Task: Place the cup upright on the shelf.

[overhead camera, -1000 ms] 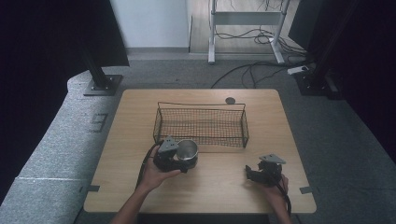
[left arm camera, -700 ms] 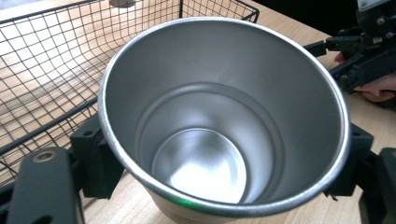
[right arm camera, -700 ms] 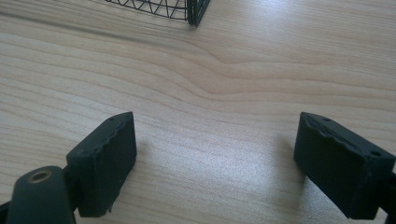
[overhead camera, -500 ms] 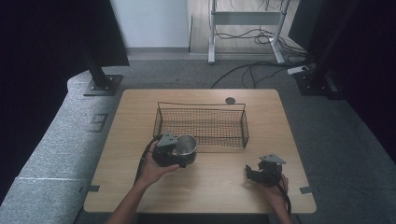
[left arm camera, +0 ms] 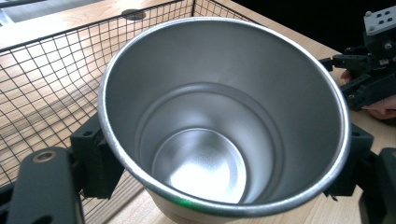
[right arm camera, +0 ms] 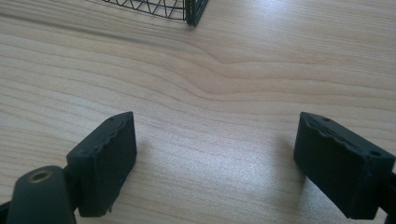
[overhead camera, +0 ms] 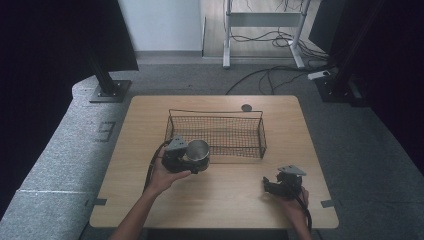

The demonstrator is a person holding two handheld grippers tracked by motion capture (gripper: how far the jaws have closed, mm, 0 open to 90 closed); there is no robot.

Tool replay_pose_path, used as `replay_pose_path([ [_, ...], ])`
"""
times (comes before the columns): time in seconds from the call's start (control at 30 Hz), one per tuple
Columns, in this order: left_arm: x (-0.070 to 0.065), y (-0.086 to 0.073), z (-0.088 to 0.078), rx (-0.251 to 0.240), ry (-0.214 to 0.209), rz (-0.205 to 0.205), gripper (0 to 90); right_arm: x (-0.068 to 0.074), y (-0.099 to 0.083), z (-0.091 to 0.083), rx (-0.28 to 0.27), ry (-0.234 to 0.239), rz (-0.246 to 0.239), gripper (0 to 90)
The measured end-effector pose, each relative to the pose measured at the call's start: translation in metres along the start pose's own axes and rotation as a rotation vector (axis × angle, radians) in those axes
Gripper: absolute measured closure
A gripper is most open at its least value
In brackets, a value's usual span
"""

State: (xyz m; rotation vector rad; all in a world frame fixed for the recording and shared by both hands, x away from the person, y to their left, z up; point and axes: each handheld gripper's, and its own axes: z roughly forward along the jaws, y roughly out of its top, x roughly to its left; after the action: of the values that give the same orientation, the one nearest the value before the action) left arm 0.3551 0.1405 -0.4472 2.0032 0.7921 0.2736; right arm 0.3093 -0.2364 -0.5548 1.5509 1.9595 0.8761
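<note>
Wooden table (overhead camera: pixel 220 192), left hand-held gripper (overhead camera: pixel 186 159) clasping unmarked steel cup (left arm camera: pixel 224 116), right hand-held gripper (right arm camera: pixel 217 158) spread wide

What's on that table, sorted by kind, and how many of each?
Cup: 1
Wire basket: 1
Round disc: 1
Hand-held grippers: 2, the left gripper and the right gripper
Total: 5
</note>
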Motion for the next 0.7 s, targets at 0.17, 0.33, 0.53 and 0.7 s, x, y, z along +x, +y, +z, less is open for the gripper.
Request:
replay_pose_path([
  [0.17,0.005,0.002,0.0,0.001,-0.003,-0.013,18.2,0.0,0.0,0.0,0.0,-0.001,0.0,13.0],
  [0.33,0.006,0.008,0.0,-0.006,-0.002,-0.01,18.2,0.0,0.0,0.0,0.0,-0.002,0.002,13.0],
  [0.53,0.011,0.014,0.002,-0.014,-0.022,-0.031,18.2,0.0,0.0,0.0,-0.001,-0.002,0.004,13.0],
  [0.7,0.014,0.02,0.002,-0.011,-0.014,-0.026,18.2,0.0,0.0,0.0,-0.001,-0.003,0.003,13.0],
])
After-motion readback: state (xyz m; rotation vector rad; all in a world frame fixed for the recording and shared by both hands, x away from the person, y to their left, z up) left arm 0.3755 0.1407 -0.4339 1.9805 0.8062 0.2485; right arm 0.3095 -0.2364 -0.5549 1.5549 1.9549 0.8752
